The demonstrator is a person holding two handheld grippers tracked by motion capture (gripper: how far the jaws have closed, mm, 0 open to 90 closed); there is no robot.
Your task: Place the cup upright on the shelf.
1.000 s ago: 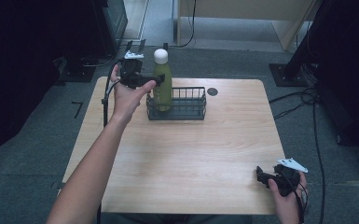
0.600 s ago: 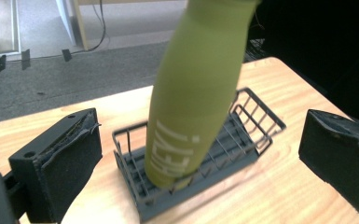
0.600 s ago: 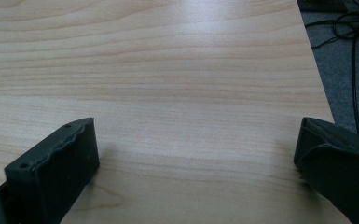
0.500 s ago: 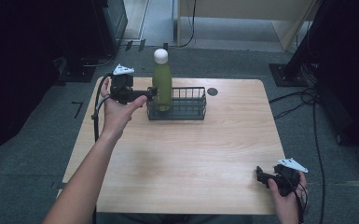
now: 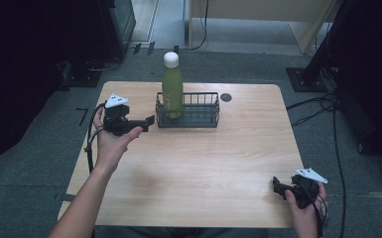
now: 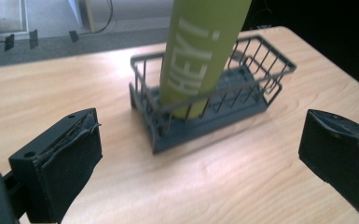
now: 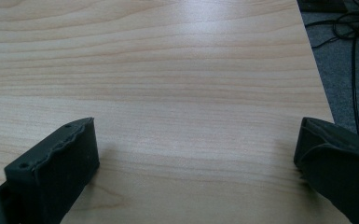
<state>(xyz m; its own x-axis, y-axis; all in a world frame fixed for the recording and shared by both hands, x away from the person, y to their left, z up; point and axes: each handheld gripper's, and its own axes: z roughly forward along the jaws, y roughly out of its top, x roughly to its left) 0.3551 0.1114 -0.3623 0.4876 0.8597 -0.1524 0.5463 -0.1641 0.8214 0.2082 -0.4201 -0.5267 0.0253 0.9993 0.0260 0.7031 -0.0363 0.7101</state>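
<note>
A green bottle (image 5: pixel 172 85) with a white cap stands upright in the left end of a dark wire basket (image 5: pixel 198 115) at the back of the wooden table (image 5: pixel 203 163). My left gripper (image 5: pixel 150 120) hovers just left of the basket, open and holding nothing. In the left gripper view the bottle (image 6: pixel 200 51), printed "HEY!", rises from the basket (image 6: pixel 265 70) beyond the wide-apart jaws of that gripper (image 6: pixel 200 158). My right gripper (image 5: pixel 277 185) rests at the table's front right corner; in the right gripper view it (image 7: pixel 196 163) stands open over bare wood.
A small black round disc (image 5: pixel 225 97) lies on the table just right of the basket. Cables (image 5: pixel 322 105) trail on the grey floor past the table's right edge, which runs close to the right gripper (image 7: pixel 314 56).
My left gripper has drawn back from the bottle, leftward and toward the person. The bottle stays standing in the basket. The right gripper has not moved.
</note>
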